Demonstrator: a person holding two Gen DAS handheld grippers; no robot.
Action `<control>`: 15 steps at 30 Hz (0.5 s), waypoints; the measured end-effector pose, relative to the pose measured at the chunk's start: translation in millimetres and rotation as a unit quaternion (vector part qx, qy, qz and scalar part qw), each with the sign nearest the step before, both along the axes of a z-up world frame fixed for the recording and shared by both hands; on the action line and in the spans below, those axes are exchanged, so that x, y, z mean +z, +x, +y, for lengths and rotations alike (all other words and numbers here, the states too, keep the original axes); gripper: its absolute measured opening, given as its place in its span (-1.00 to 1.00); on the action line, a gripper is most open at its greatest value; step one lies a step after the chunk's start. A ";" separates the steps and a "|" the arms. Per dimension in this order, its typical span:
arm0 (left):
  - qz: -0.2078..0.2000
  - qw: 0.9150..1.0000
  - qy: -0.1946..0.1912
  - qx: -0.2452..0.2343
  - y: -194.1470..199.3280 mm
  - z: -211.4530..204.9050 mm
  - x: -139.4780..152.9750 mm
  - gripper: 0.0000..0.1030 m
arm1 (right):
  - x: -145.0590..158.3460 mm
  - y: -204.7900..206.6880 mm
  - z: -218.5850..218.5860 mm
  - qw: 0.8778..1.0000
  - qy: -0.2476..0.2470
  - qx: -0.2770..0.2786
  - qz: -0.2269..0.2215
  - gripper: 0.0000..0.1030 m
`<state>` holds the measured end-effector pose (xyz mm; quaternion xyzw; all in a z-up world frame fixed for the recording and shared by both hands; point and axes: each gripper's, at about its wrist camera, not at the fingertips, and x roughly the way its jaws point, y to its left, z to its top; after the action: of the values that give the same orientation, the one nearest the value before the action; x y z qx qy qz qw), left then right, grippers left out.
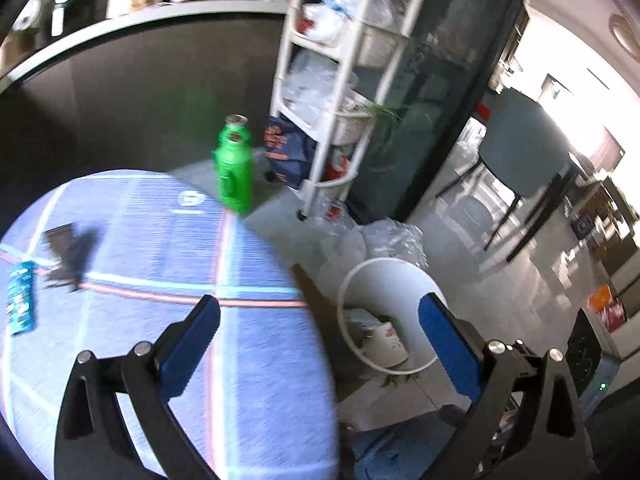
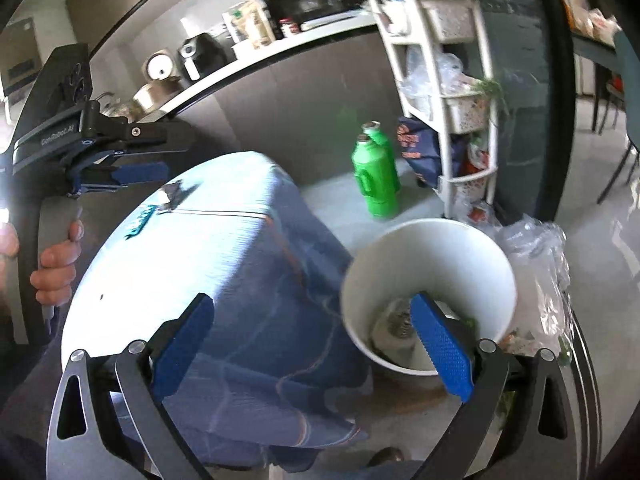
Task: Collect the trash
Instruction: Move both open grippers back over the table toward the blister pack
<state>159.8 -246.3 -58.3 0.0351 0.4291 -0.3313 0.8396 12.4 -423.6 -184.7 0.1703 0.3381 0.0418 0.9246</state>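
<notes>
A white bin (image 1: 416, 280) stands on the floor beside the round table; paper scraps and greens lie at its bottom. The right wrist view looks into the same bin (image 2: 432, 264). My left gripper (image 1: 320, 316) is open and empty, hovering over the table's edge and the bin's rim. My right gripper (image 2: 312, 312) is open too, with nothing between its blue pads, its right finger over the bin's mouth. On the far side of the tablecloth lie a teal wrapper (image 1: 20, 300) (image 2: 140, 219) and a dark foil wrapper (image 1: 64, 256) (image 2: 172, 196). A hand (image 2: 56, 272) holds the left gripper (image 2: 160, 170) near them.
The round table (image 1: 160, 360) wears a blue striped cloth. Green bottles (image 2: 376, 176) stand on the floor behind it. A white shelf trolley (image 1: 332, 80) full of plastic bags is at the back. Crumpled clear bags (image 2: 536, 264) lie by the bin. A counter with appliances (image 2: 192, 60) runs along the wall.
</notes>
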 end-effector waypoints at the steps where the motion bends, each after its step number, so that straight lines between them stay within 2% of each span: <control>1: -0.002 1.000 -0.002 0.007 0.7 8.8 2.9 0.93 | 5.3 1.3 7.3 1.000 -0.003 0.008 -0.002 0.83; 7: -0.026 0.997 0.002 0.073 -3.8 95.2 21.1 0.93 | 34.9 8.5 52.0 0.998 -0.032 0.059 -0.017 0.83; 15: -0.033 0.982 0.008 0.184 -5.9 222.2 20.9 0.93 | 65.8 32.2 112.1 0.993 -0.049 0.103 -0.027 0.83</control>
<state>153.9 -24.0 -37.5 -0.0272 0.4032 -0.1665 0.8994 44.7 -311.6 -118.9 0.0883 0.3307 0.1248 0.9313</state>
